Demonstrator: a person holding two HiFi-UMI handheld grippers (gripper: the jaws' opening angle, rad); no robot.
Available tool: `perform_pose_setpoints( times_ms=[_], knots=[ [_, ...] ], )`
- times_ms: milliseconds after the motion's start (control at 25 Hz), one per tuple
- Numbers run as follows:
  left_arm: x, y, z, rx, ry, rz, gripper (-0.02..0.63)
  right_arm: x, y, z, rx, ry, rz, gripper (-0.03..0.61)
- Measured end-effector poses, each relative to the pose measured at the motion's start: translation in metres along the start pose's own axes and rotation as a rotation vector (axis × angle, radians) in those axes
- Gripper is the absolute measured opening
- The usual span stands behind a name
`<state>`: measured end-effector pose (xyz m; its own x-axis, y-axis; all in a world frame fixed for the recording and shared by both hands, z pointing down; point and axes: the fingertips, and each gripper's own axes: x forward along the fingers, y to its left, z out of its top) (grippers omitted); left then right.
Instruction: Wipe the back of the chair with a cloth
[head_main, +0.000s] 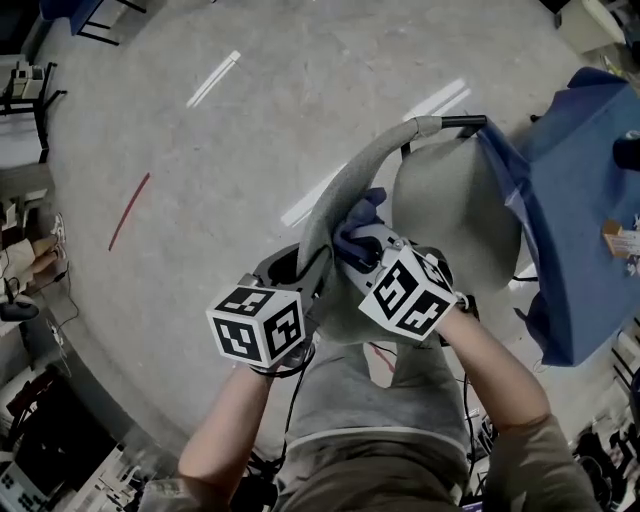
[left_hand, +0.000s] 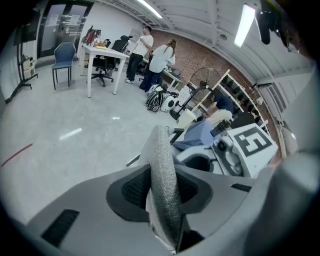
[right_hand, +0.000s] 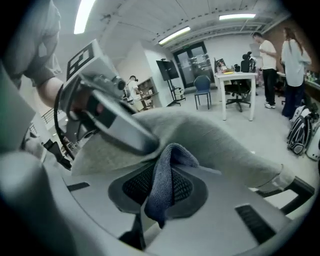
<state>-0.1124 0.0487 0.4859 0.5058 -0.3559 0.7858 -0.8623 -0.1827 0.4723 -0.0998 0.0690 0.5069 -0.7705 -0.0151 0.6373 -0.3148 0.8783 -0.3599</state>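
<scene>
Overhead, jaw tips masked by marker cubes (head_main: 258, 325), left gripper view reveals left gripper (left_hand: 162, 200) clamped on grey chair backrest (left_hand: 160, 150) edge, right gripper view, right gripper (right_hand: 161, 192) pinching blue cloth (right_hand: 169, 162).

Your chair back (left_hand: 162, 185) is coarse grey weave; your cloth (right_hand: 163, 185) soft, napped; the floor (head_main: 250, 130) beneath the chair back glossy.

Chair back (left_hand: 162, 185) tight between fingers (left_hand: 134, 189)

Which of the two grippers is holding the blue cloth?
The right gripper: its jaws pinch the blue cloth. The left gripper clamps only the edge of the grey chair back, with no cloth.
</scene>
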Motion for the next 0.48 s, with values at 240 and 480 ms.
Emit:
perform_pose_setpoints(
  times_ms=[240, 480],
  knots=[
    [0.001, 0.002, -0.001, 0.016, 0.017, 0.002, 0.114, -0.006, 0.077, -0.034, 0.020, 0.086, 0.162, 0.074],
    [0.004, 0.003, -0.003, 0.032, 0.049, 0.023, 0.115, -0.034, 0.119, -0.040, 0.010, 0.111, 0.315, 0.074]
  ],
)
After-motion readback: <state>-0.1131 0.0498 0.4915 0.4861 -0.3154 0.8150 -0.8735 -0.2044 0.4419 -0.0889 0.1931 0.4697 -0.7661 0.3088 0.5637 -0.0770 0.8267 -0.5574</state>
